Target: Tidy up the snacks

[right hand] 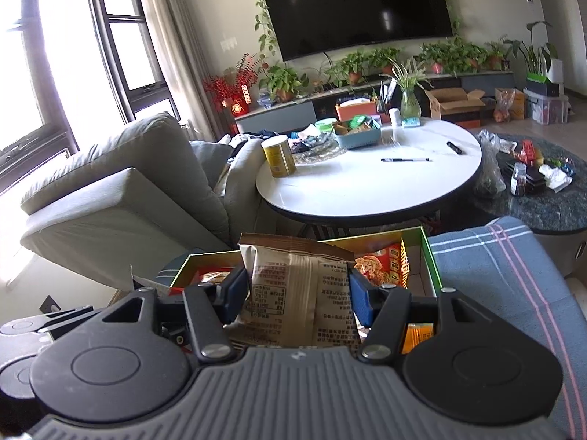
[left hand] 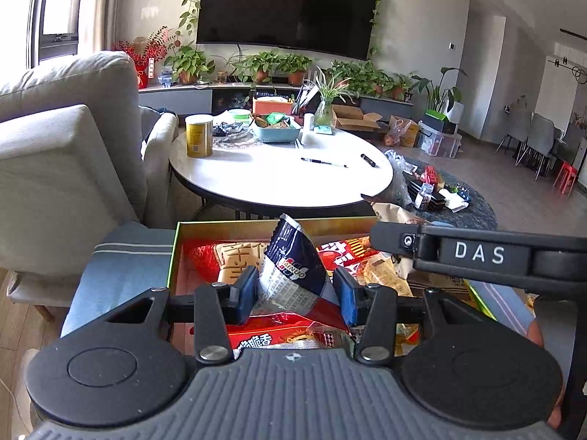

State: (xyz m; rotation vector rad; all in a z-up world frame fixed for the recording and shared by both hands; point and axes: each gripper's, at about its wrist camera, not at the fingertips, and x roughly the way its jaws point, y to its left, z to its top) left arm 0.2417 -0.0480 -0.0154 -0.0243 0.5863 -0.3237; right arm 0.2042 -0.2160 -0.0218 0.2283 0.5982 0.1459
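Note:
A gold-lined box with a green rim (left hand: 175,256) sits on a blue striped cushion and holds several red and yellow snack packets. My left gripper (left hand: 296,291) stands over the box with a dark blue and white snack packet (left hand: 293,267) upright between its blue pads; the left pad touches it and a gap shows at the right pad. My right gripper (right hand: 298,295) is shut on a brown paper snack bag (right hand: 299,286), held upright above the same box (right hand: 427,253). The right gripper's side also shows in the left wrist view (left hand: 477,256).
A round white table (left hand: 279,172) beyond the box carries a yellow can (left hand: 199,135), a blue basket of snacks (left hand: 279,128), a pen and a vase. A grey sofa (left hand: 66,139) stands at left. A dark low table (right hand: 543,198) with clutter is at right.

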